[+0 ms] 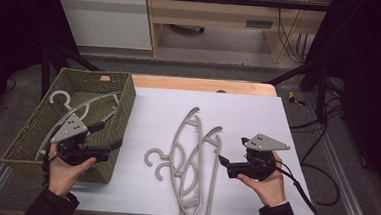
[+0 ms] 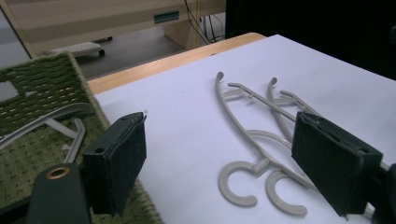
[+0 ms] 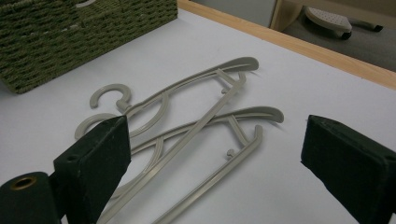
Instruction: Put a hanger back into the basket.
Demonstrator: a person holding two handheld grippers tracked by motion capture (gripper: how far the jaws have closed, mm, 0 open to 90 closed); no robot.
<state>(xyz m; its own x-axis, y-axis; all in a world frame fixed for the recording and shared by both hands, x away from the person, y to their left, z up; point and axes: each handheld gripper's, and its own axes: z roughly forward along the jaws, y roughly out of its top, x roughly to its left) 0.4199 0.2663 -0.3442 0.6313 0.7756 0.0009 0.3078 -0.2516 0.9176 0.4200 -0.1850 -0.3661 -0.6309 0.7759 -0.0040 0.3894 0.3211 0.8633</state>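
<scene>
Two grey plastic hangers [image 1: 177, 139] lie crossed on the white table sheet [image 1: 258, 116], hooks toward the left. A third grey hanger [image 1: 73, 108] lies inside the green woven basket [image 1: 26, 142] at the left. My left gripper [image 1: 109, 135] hovers over the basket's right wall, open, with nothing between its jaws. In the left gripper view the gripper [image 2: 219, 119] faces the hangers [image 2: 254, 164], with the basket [image 2: 42, 84] to its left. My right gripper [image 1: 232, 149] is open just right of the hangers. The right gripper view shows the gripper [image 3: 217, 122] looking over the hangers [image 3: 238, 63].
A strip of wooden table edge [image 1: 205, 85] runs behind the white sheet. Dark metal frame rails and cables [image 1: 321, 145] border the table at the right. Bare sheet lies at the back and far right of the hangers. The basket [image 3: 84, 32] stands beyond the hangers in the right gripper view.
</scene>
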